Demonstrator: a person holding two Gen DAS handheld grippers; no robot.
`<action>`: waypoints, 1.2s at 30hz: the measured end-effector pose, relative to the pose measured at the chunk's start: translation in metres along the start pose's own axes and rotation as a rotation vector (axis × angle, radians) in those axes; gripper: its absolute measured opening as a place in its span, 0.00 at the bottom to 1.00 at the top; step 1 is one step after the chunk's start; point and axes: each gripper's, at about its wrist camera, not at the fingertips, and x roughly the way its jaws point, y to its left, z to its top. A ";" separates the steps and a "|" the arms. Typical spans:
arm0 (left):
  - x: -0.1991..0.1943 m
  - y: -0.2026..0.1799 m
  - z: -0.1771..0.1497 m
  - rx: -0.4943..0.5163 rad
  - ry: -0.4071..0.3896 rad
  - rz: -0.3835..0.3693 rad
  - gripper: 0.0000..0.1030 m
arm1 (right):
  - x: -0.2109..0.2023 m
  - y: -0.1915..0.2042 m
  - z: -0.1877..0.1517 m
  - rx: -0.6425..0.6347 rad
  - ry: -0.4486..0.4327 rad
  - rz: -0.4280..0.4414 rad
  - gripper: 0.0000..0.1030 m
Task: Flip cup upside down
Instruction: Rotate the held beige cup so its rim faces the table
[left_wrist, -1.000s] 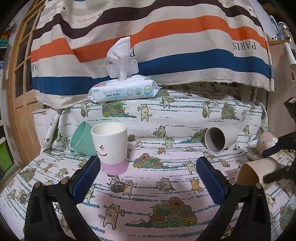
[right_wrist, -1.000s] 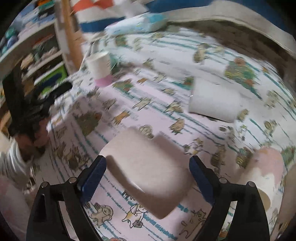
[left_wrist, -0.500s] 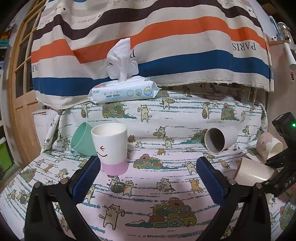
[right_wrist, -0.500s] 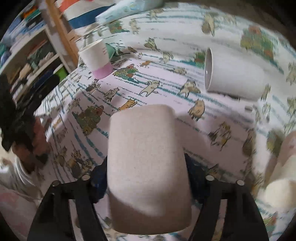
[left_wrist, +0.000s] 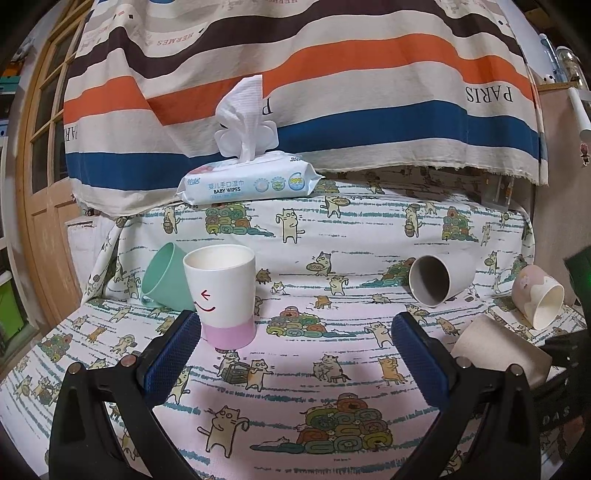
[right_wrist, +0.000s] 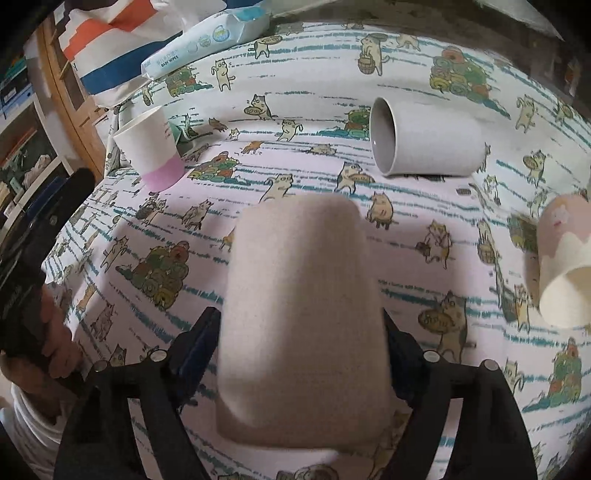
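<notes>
Beige cup (right_wrist: 301, 314) fills the centre of the right wrist view, clamped between the blue pads of the right gripper (right_wrist: 301, 338), closed base pointing away toward the upper middle of the frame, mouth toward the camera. In the left wrist view the same cup (left_wrist: 498, 352) peeks in at the lower right edge, near the cat-print cloth (left_wrist: 295, 369); whether it touches the fabric, I cannot tell.

Over on the other side, the left gripper (left_wrist: 295, 354) hangs wide open with nothing between its pads, pointed at the bare cloth, the white and pink smiley cup (left_wrist: 223, 295) standing upright just beyond its left finger.

Now the risk, as I read it: the wall looks smooth and tapered, and the pads bite near the wide end, so a quick wrist roll could let it squirt out forward. Neighbours crowd in too. The grey cup (right_wrist: 424, 144) lies on its side at upper right, the pink and cream cup (right_wrist: 561, 269) lies at the right edge, and a wide swing could knock either rolling. Soft, wrinkled cloth may also tip the rim on landing.
</notes>
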 end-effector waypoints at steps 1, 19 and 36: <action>0.000 0.000 0.000 0.001 0.000 0.000 1.00 | 0.001 0.001 -0.002 -0.018 0.009 -0.003 0.82; 0.001 -0.001 0.000 0.006 0.010 -0.007 1.00 | -0.059 0.021 -0.026 -0.070 -0.157 -0.114 0.67; 0.001 0.000 0.000 -0.001 0.005 -0.005 1.00 | -0.069 0.034 0.012 -0.008 -0.326 -0.139 0.67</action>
